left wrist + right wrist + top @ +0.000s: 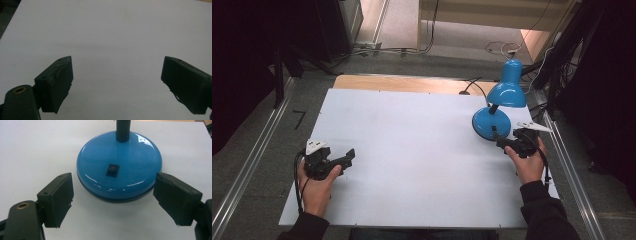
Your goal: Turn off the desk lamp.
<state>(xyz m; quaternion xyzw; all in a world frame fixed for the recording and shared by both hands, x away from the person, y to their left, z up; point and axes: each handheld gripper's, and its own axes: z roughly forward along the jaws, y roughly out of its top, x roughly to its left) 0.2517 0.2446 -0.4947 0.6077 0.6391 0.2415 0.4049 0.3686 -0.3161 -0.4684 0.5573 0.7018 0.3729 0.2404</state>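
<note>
Hovering with its jaws spread wide, the right gripper (113, 201) faces the round base of a blue desk lamp (119, 165), which sits just ahead of and between the jaws without touching them; a small black rocker switch (112, 170) on the base points toward the gripper, and the lamp's dark neck (123, 131) rises beyond it. Resting well apart from the lamp, the left gripper (117, 83) is also wide, with bare white counter (112, 30) ahead of its jaws; in the high view the lamp's shade (507, 91) leans beyond the base.
</note>
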